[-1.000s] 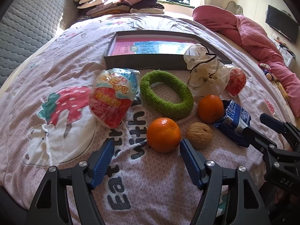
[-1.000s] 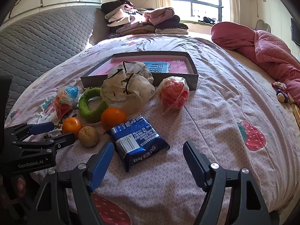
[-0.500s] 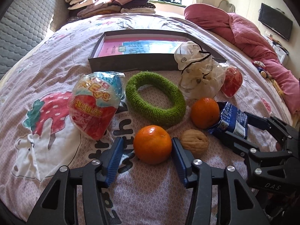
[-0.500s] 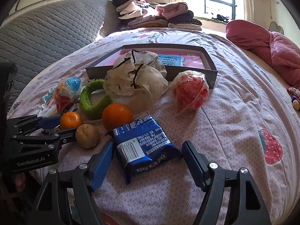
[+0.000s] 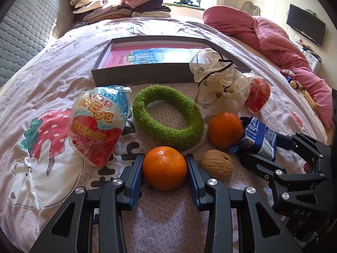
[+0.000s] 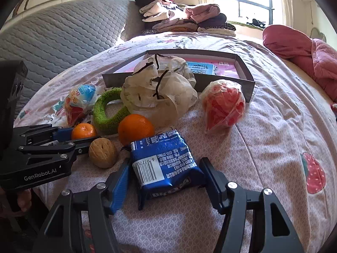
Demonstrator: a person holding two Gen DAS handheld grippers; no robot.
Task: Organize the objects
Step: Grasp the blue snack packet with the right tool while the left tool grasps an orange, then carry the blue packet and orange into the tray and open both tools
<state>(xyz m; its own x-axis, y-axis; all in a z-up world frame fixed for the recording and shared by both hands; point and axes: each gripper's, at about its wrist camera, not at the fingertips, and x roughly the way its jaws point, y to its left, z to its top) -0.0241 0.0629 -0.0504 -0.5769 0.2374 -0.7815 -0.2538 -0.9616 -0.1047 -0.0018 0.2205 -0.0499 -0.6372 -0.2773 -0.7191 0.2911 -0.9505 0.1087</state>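
On the bedspread, my left gripper (image 5: 164, 160) has its blue pads (image 5: 136, 177) against both sides of the near orange (image 5: 165, 168), and its jaws are closing. A walnut (image 5: 217, 165) lies just right of it, and a second orange (image 5: 225, 129) sits behind that. My right gripper (image 6: 166, 162) is closing on a blue snack packet (image 6: 166, 162), with both fingers touching the packet's sides. Beyond these lie a green fuzzy ring (image 5: 168, 118), a wrapped toy egg (image 5: 99, 122), a white drawstring bag (image 6: 160, 92) and a red wrapped item (image 6: 224, 106). The grey box (image 5: 147, 76) at the back holds a pink booklet.
Folded clothes (image 6: 181, 19) are stacked at the head of the bed beside a grey quilted headboard (image 6: 52, 40). A pink quilt (image 5: 273, 42) is bunched on the right, with a dark screen (image 5: 305, 26) on the wall behind it.
Both grippers have moved forward and narrowed. The left one's pads have come in against the near orange, and the right one's fingers have closed in to the blue packet's sides.
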